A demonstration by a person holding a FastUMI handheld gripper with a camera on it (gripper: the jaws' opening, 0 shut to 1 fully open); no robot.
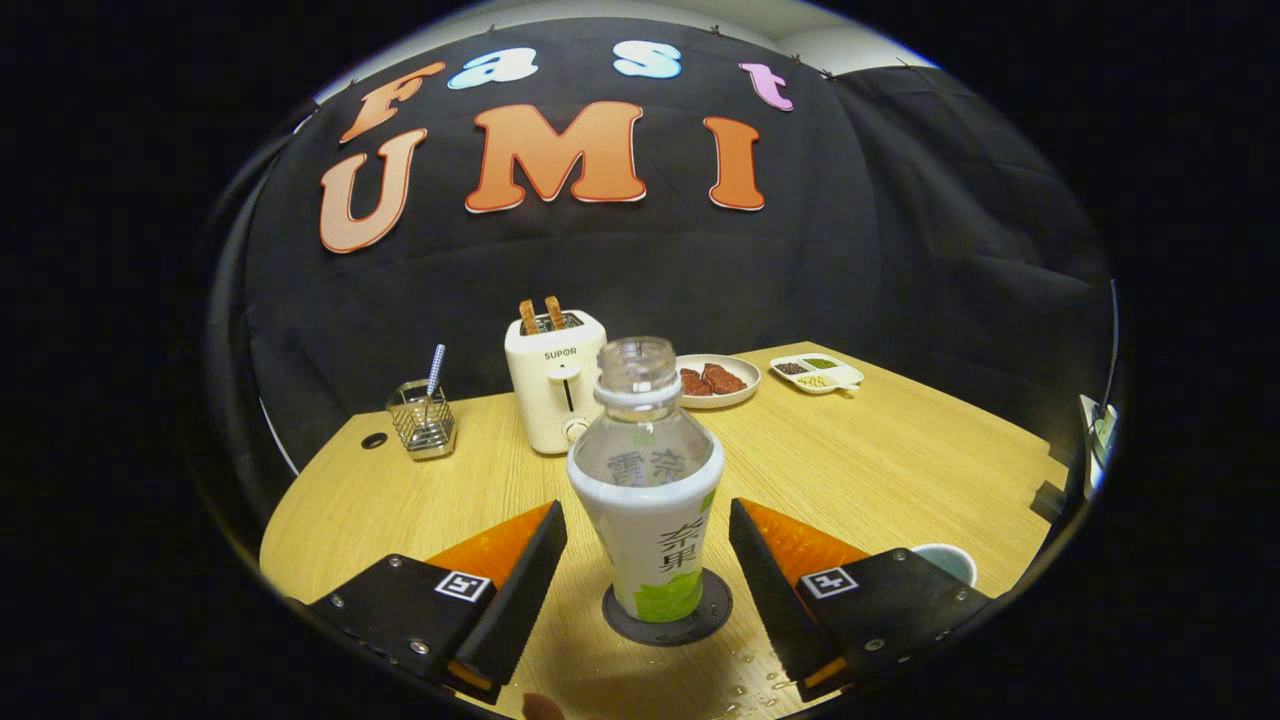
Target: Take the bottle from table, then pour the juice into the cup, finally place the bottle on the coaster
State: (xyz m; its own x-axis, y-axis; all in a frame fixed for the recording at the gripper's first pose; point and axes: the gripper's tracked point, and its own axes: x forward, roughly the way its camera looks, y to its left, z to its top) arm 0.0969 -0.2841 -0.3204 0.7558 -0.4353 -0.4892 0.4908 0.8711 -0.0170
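A clear uncapped bottle (648, 490) with a white and green label stands upright on a dark round coaster (668, 612) on the wooden table (880, 470). My gripper (648, 555) is open, one finger on each side of the bottle, with a gap between each finger and the label. The rim of a pale cup (946, 562) peeks out just behind the right finger (775, 560). Small drops of liquid (755, 685) lie on the table near the right finger's base.
Beyond the bottle stand a white toaster (553, 385) with two slices in it, a wire holder (422, 420) with a utensil, a plate of dark red food (715, 380) and a divided dish (817, 373). A fingertip (543, 708) shows near the left finger's base.
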